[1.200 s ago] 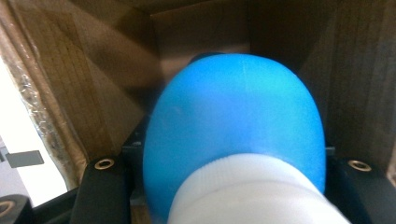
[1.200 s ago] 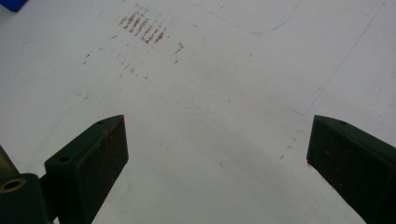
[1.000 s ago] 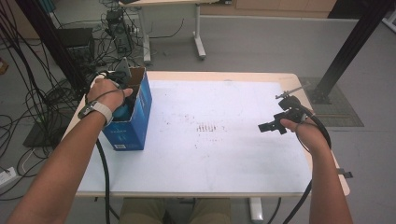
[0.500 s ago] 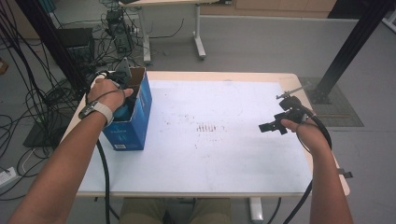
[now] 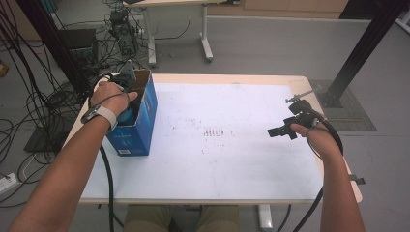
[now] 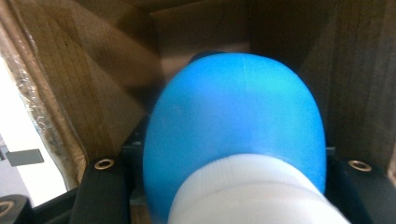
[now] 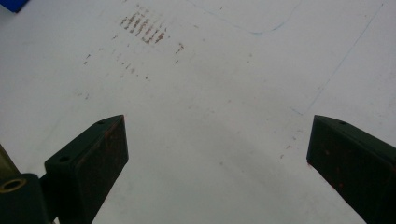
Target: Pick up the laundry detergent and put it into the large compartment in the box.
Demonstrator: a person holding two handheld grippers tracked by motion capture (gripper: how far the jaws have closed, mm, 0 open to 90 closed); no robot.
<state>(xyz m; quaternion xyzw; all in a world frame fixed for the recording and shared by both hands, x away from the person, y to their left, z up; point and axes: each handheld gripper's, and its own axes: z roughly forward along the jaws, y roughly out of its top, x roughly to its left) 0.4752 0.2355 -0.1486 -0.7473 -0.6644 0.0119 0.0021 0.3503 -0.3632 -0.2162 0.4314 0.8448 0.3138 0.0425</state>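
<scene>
White table [image 5: 217,159], then open blue cardboard box [image 5: 140,130] at left edge, inside it blue bottle [image 6: 238,116] with white cap [image 6: 252,191], clamped near the neck by left gripper [image 5: 126,79]; probably light, smooth, slippery plastic, best held below cap; right gripper [image 7: 217,154] spread wide, empty.

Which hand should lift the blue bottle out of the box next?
The left. Its tongs are already down inside the blue box, shut on the blue bottle near its white cap. The right tongs stand open over bare table, far across from the box.
</scene>
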